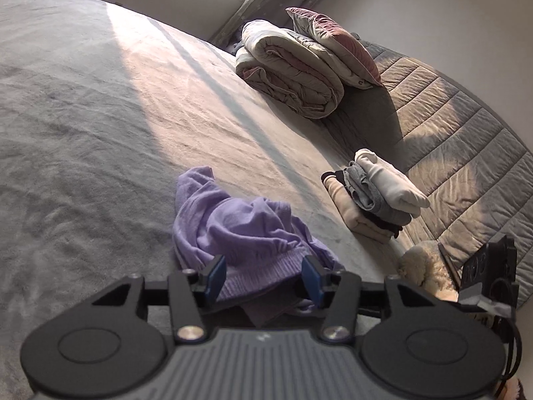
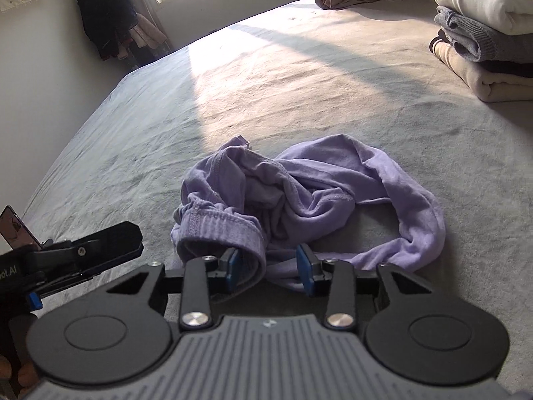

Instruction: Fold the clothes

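Observation:
A crumpled lilac garment (image 1: pixel 240 230) with a ribbed waistband lies on the grey bed sheet (image 1: pixel 83 133). My left gripper (image 1: pixel 263 278) is open, its blue pads either side of the ribbed band, the cloth lying between them. In the right wrist view the same garment (image 2: pixel 309 193) is bunched, one leg curling right. My right gripper (image 2: pixel 271 271) is open, its jaws astride the garment's near edge beside the ribbed band (image 2: pixel 220 233). The left gripper's body (image 2: pixel 83 250) shows at the left of that view.
A stack of folded clothes (image 1: pixel 373 196), cream, grey and dark, sits at the right, also in the right wrist view (image 2: pixel 489 40). A rolled duvet with a pillow (image 1: pixel 299 66) lies further back. A quilted grey headboard (image 1: pixel 466 153) runs along the right. Dark clothes (image 2: pixel 103 23) hang by the window.

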Demonstrator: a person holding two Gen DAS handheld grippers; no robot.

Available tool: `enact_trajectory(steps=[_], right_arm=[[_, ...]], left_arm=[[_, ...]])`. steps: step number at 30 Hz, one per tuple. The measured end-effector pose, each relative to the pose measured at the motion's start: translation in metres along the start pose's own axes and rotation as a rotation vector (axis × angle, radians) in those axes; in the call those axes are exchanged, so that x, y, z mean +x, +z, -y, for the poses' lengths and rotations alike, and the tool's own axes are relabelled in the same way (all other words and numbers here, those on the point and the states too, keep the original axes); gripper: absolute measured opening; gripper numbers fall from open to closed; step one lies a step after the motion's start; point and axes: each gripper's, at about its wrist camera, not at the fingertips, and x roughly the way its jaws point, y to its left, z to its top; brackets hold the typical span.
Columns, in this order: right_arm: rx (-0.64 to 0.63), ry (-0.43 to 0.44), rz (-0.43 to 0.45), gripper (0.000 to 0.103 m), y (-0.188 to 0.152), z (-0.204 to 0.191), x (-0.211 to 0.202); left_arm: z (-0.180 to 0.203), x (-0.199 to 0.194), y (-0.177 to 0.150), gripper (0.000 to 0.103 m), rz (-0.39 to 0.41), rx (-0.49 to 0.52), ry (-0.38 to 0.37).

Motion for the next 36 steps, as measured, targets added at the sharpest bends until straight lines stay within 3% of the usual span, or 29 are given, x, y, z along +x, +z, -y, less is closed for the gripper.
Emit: enact_trajectory(steps=[6,15,17,18,19,20,25,30,36], right_arm=[[0.013,0.027,-0.051,0.041,-0.003,0.0,0.007],[0.065,0.065,-0.097,0.041,-0.005,0.003,0.022],[0.079,0.07,-0.1,0.036,-0.005,0.004,0.025],[0.082,0.073,-0.096,0.032,-0.005,0.005,0.025],[0.08,0.074,-0.091,0.023,-0.004,0.004,0.025],[0.075,0.069,-0.082,0.016,-0.003,0.004,0.023],[-0.017,-0.017,0.048,0.008,0.002,-0.007,0.002],[-0.178,-0.141,0.221,0.007,0.005,-0.03,-0.023],[-0.42,-0.225,0.429,0.006,0.002,-0.076,-0.055]], left_arm=[[0.014,0.01,-0.016,0.056,-0.034,0.238,0.081],[0.002,0.038,-0.021,0.054,-0.063,0.258,0.18],[0.003,0.037,-0.022,0.035,-0.054,0.264,0.182],[0.004,0.037,-0.023,0.031,-0.049,0.268,0.183],[0.005,0.035,-0.023,0.022,-0.038,0.271,0.186],[0.005,0.033,-0.023,0.006,-0.032,0.273,0.192],[0.004,0.014,-0.016,0.003,-0.015,0.223,0.21],[0.013,-0.022,-0.014,0.002,0.023,0.186,0.142],[0.026,-0.063,-0.016,0.002,0.076,0.211,0.102]])
